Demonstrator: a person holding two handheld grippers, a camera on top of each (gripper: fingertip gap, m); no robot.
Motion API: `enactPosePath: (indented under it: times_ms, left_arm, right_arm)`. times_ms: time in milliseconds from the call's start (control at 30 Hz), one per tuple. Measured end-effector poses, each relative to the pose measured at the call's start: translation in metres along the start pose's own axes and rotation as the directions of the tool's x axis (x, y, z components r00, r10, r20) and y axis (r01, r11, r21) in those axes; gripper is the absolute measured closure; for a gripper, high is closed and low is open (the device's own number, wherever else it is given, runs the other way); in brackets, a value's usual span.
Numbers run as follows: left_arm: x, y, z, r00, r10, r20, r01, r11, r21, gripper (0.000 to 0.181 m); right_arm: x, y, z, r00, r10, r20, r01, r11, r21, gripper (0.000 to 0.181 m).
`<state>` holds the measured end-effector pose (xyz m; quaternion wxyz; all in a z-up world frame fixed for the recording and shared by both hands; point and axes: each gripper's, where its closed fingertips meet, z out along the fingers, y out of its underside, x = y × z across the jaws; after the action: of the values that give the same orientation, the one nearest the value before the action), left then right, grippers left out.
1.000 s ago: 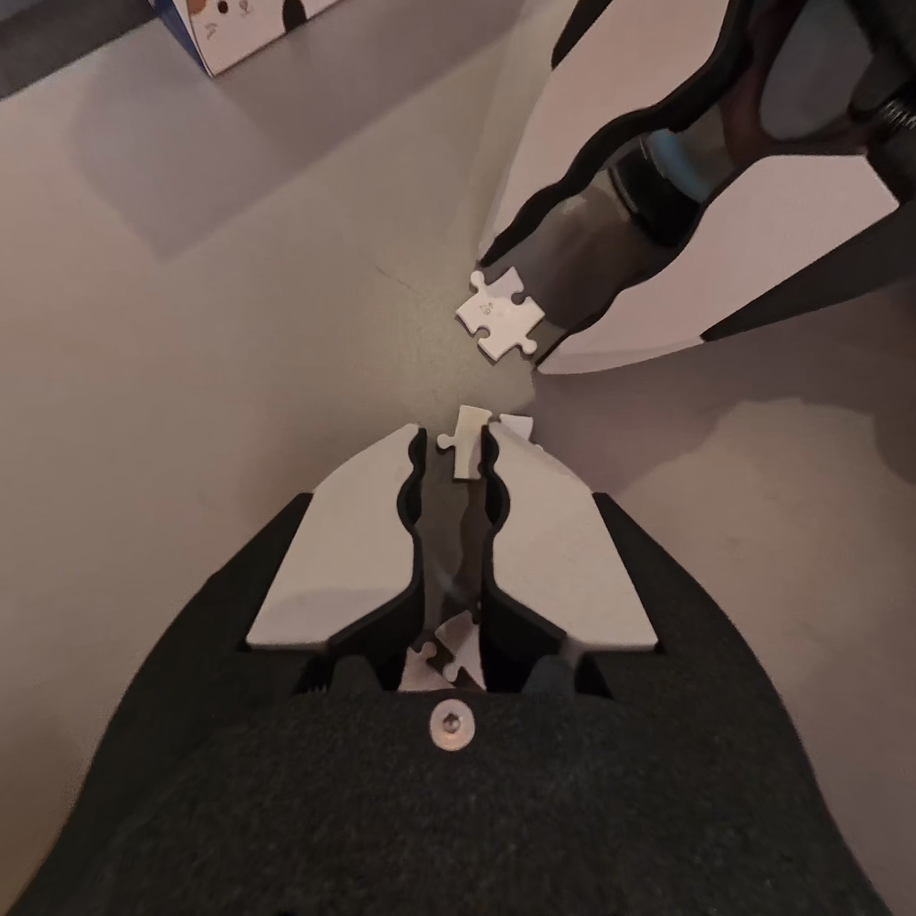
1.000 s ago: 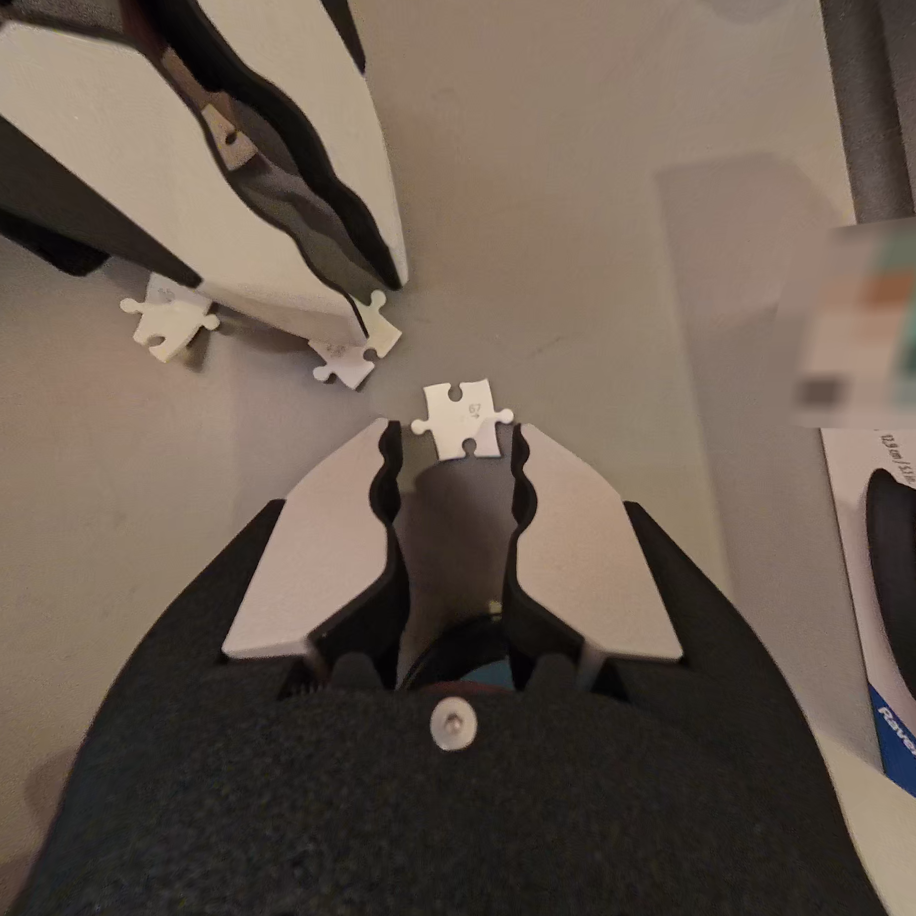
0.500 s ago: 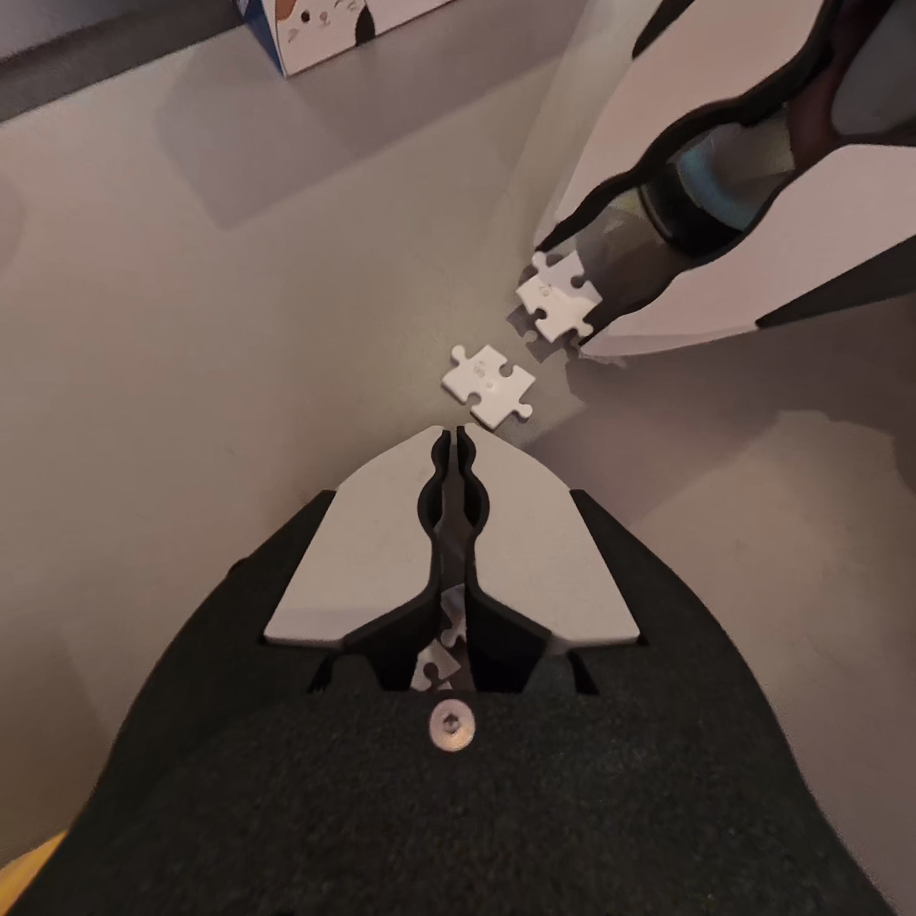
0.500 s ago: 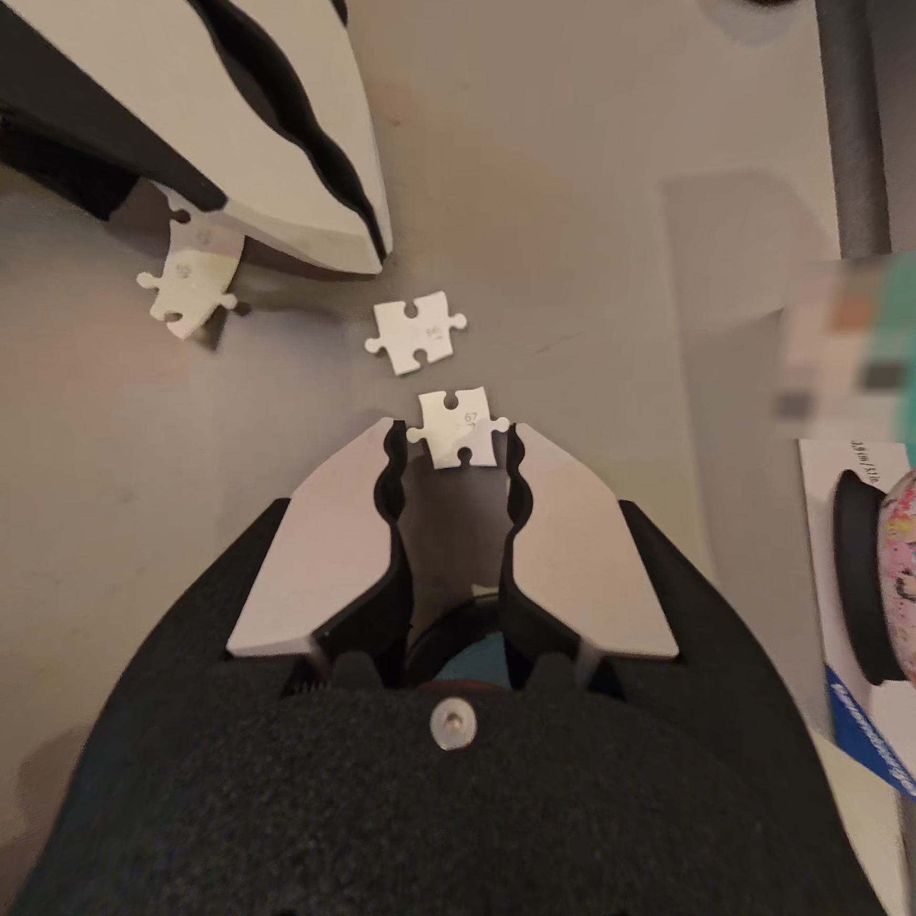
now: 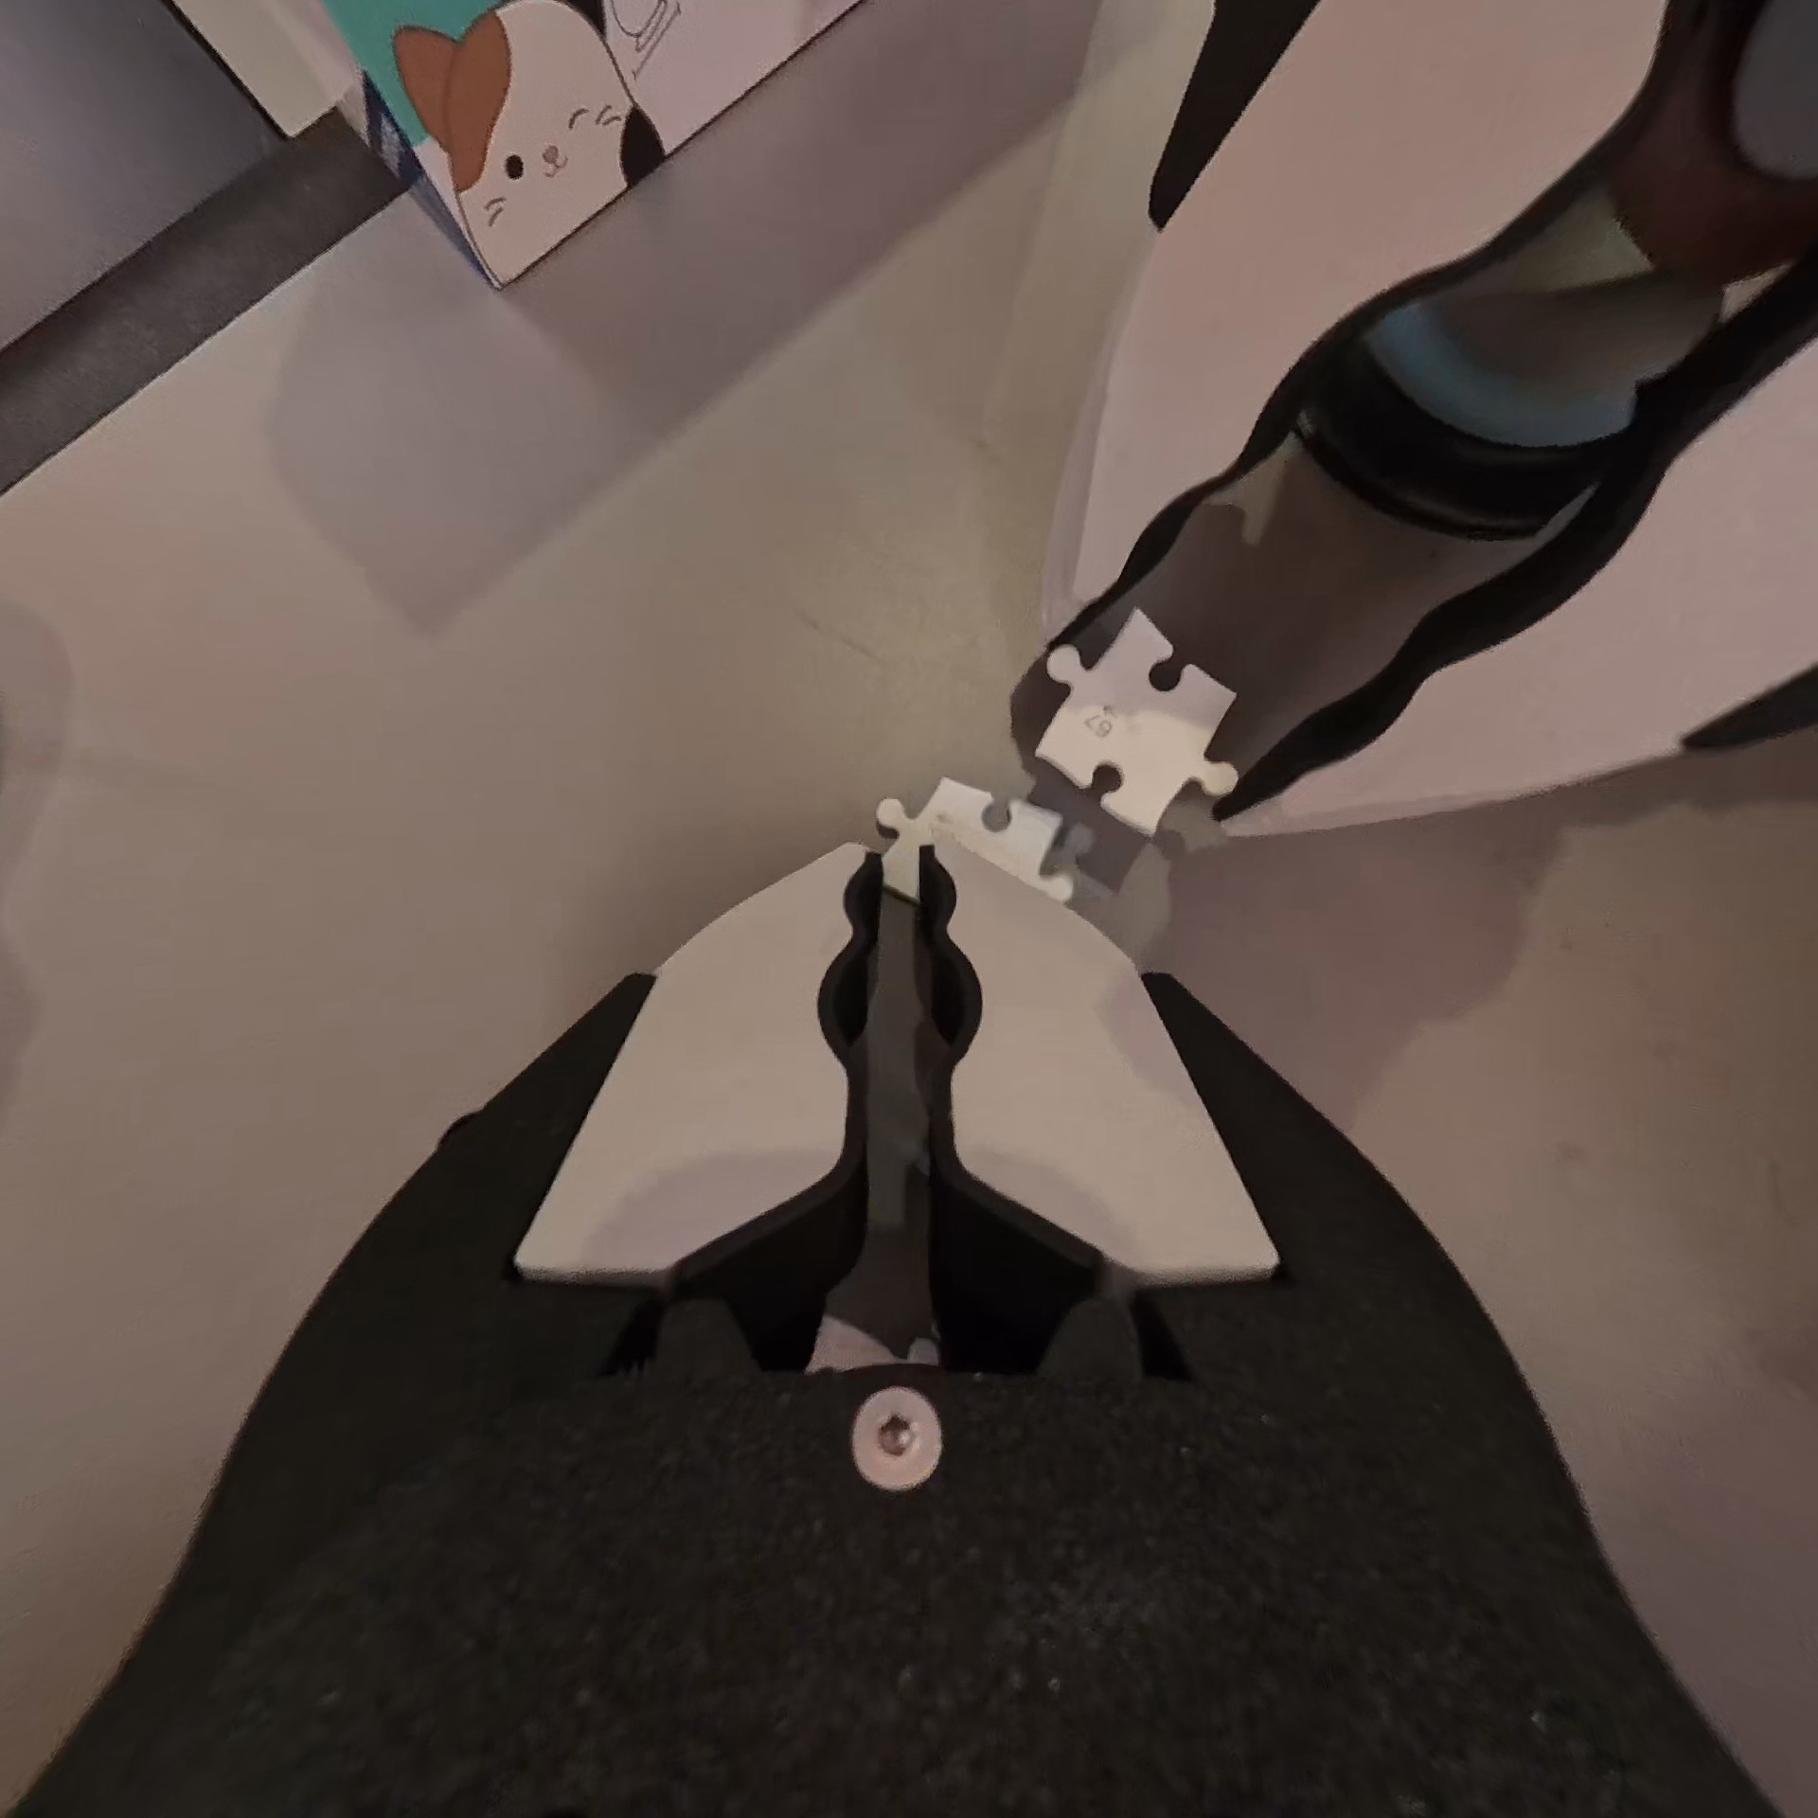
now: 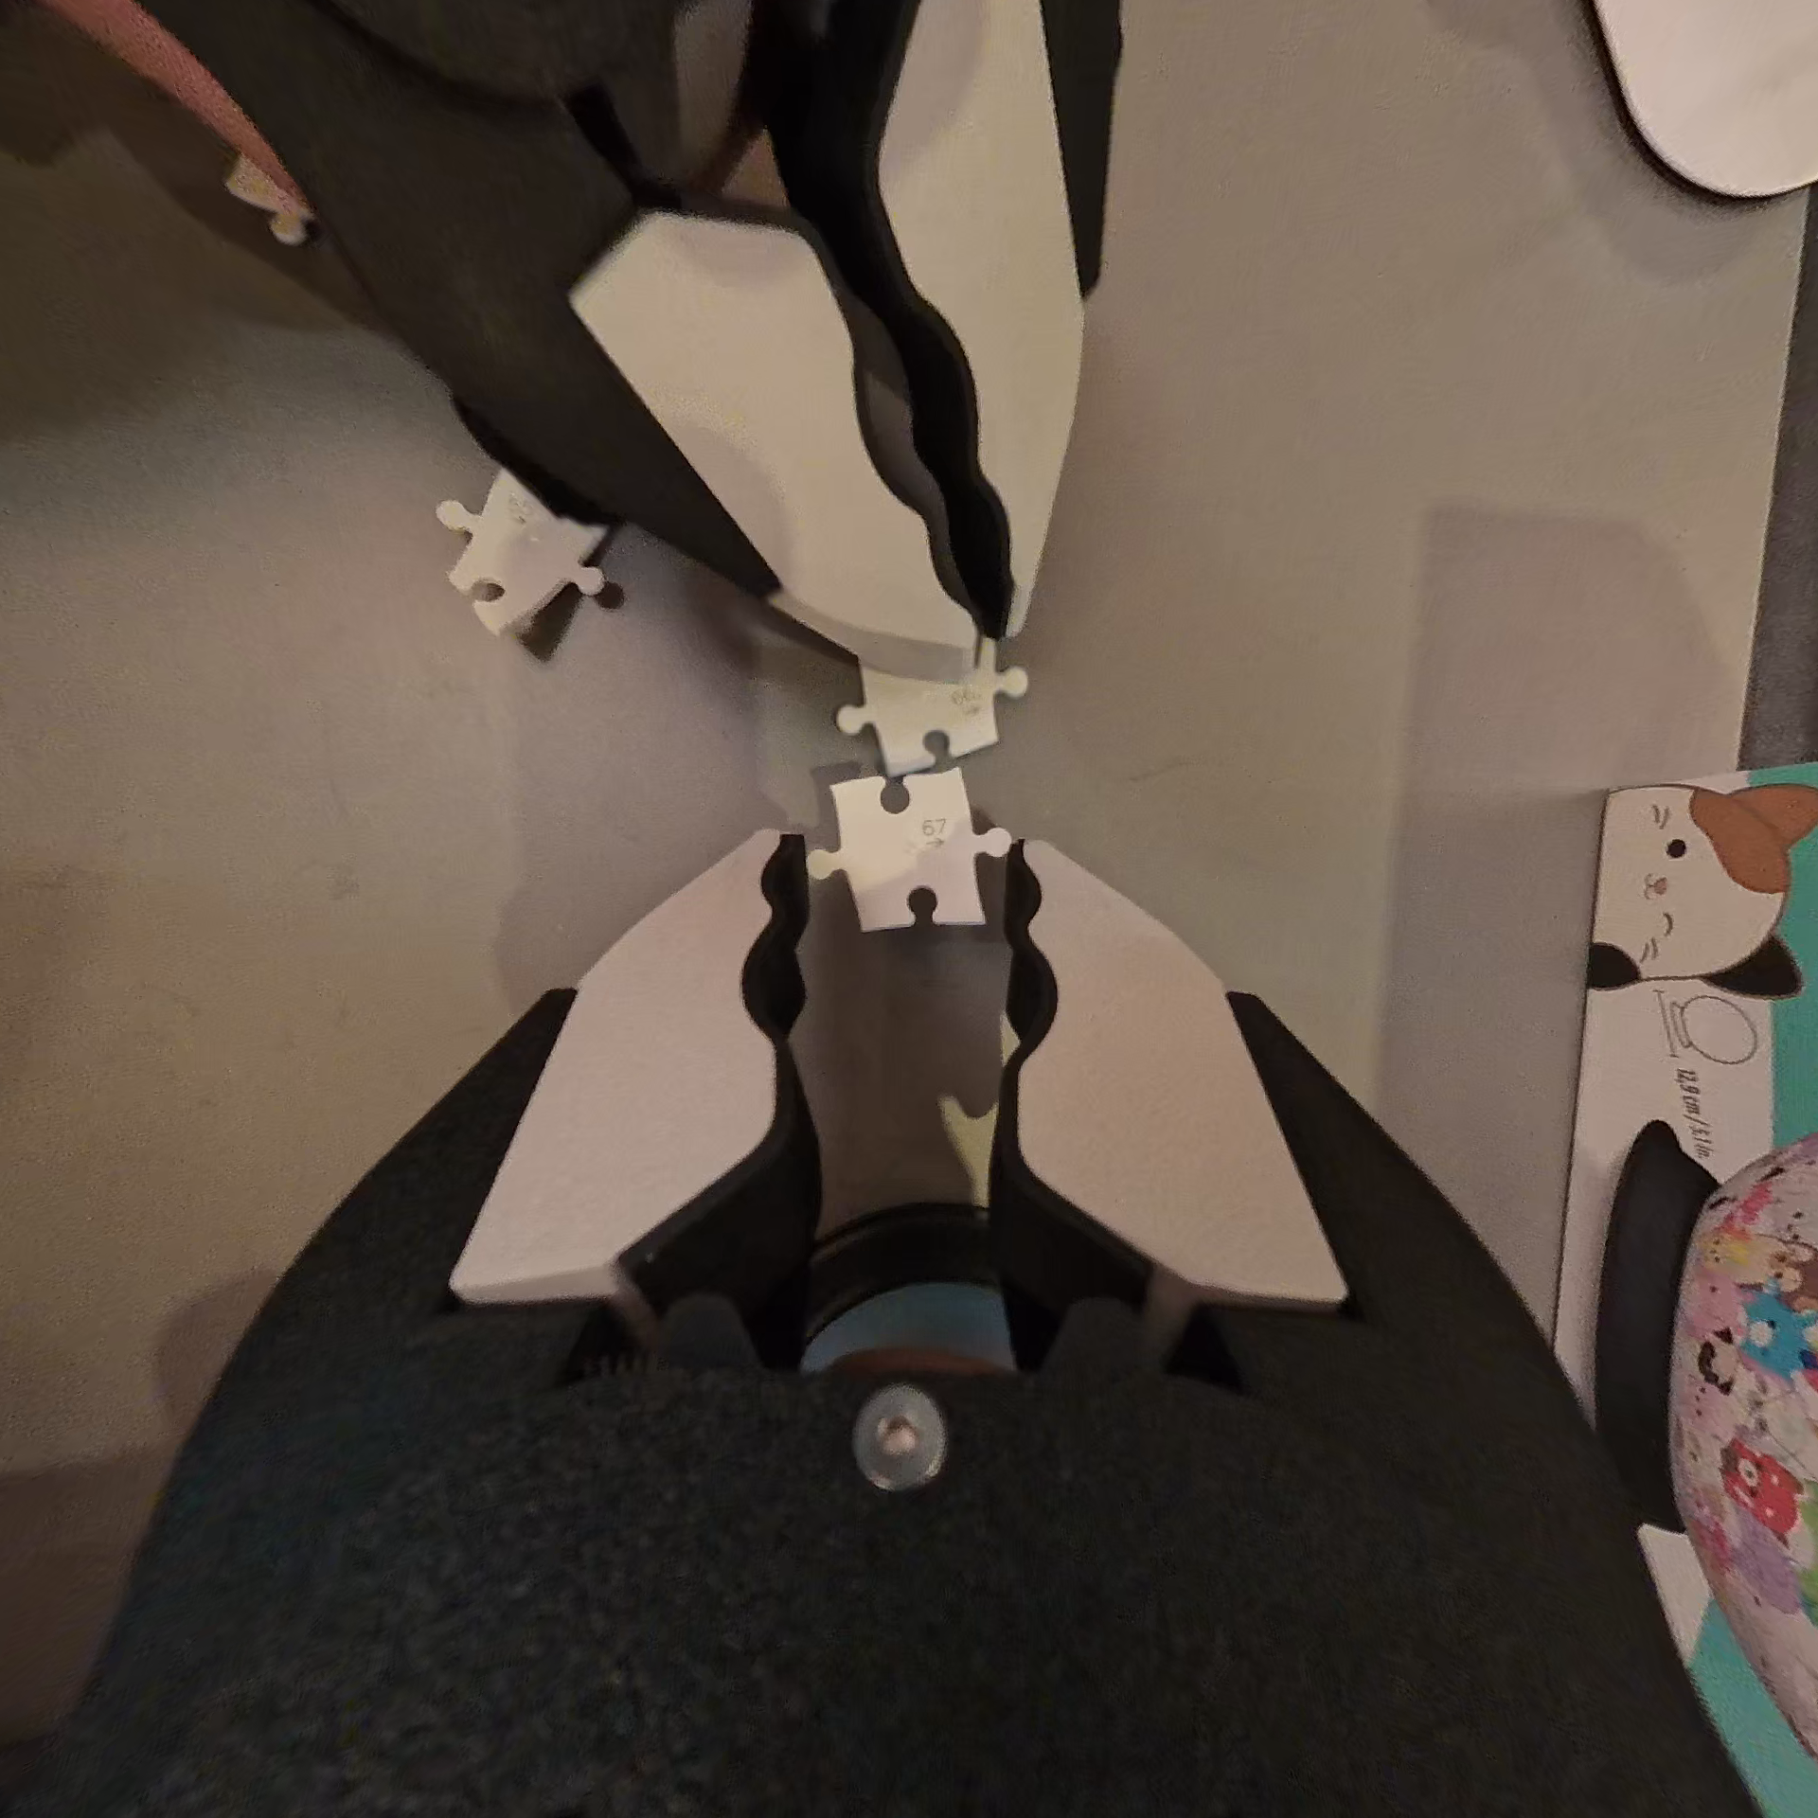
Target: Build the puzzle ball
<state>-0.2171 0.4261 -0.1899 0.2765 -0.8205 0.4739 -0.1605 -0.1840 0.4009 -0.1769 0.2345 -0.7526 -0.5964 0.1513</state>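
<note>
While both claws work over the grey table (image 6: 295,885), assembly appears barely begun: no joined section of ball shows. The left gripper (image 5: 900,876) is closed on the edge of one white puzzle piece (image 5: 969,836), tilted near the table. The right gripper (image 6: 900,856) grips a second white piece (image 6: 905,856) by its side edges, jaws narrow. In the right wrist view the two pieces sit just beside each other, knob toward notch, not yet locked. A third loose piece (image 6: 516,556) lies to the left. The puzzle box (image 6: 1712,1033) stands at far right. Nearly all joining remains.
</note>
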Motion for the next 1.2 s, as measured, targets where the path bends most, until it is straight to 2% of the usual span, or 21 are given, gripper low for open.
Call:
enactPosePath:
  times_ms: [100, 200, 400, 567, 700, 867, 1000, 1200]
  left_arm:
    - [-0.003, 0.005, -0.011, 1.0, -0.004, 0.012, 0.004, 1.0, 0.014, 0.174]
    - [-0.003, 0.006, -0.019, 0.999, -0.041, -0.001, 0.041, 0.998, 0.036, 0.176]
    - [-0.011, 0.014, -0.012, 0.997, -0.082, 0.004, 0.082, 0.996, 0.018, 0.176]
    - [-0.012, 0.012, -0.013, 0.996, -0.091, -0.007, 0.091, 0.995, 0.034, 0.177]
    - [-0.001, 0.012, -0.008, 0.994, -0.095, -0.063, 0.096, 0.995, 0.014, 0.177]
    - [0.017, 0.015, -0.01, 0.989, -0.082, -0.122, 0.083, 0.997, 0.004, 0.178]
    - [0.013, 0.011, -0.015, 0.993, -0.08, -0.092, 0.083, 0.996, 0.031, 0.178]
    - [0.001, -0.002, -0.008, 0.996, -0.067, -0.06, 0.07, 0.997, 0.045, 0.173]
  right_arm:
    - [0.005, 0.002, 0.002, 0.999, -0.025, -0.021, 0.025, 1.0, -0.011, 0.143]
    - [0.002, -0.003, 0.009, 1.0, -0.026, 0.012, 0.026, 1.0, 0.002, 0.143]
    - [-0.005, -0.005, 0.02, 0.999, -0.045, 0.016, 0.046, 0.998, -0.037, 0.143]
    - [-0.006, -0.007, 0.01, 0.999, -0.041, -0.005, 0.041, 0.999, -0.035, 0.143]
    - [-0.019, -0.008, 0.009, 0.999, -0.028, 0.044, 0.03, 0.999, -0.042, 0.143]
    - [-0.016, 0.002, 0.014, 0.999, -0.024, 0.022, 0.026, 0.996, -0.08, 0.143]
    - [-0.011, 0.005, 0.011, 1.0, -0.007, -0.001, 0.006, 0.998, -0.07, 0.143]
    - [-0.006, 0.005, 0.011, 1.0, 0.007, -0.023, -0.008, 0.998, -0.069, 0.143]
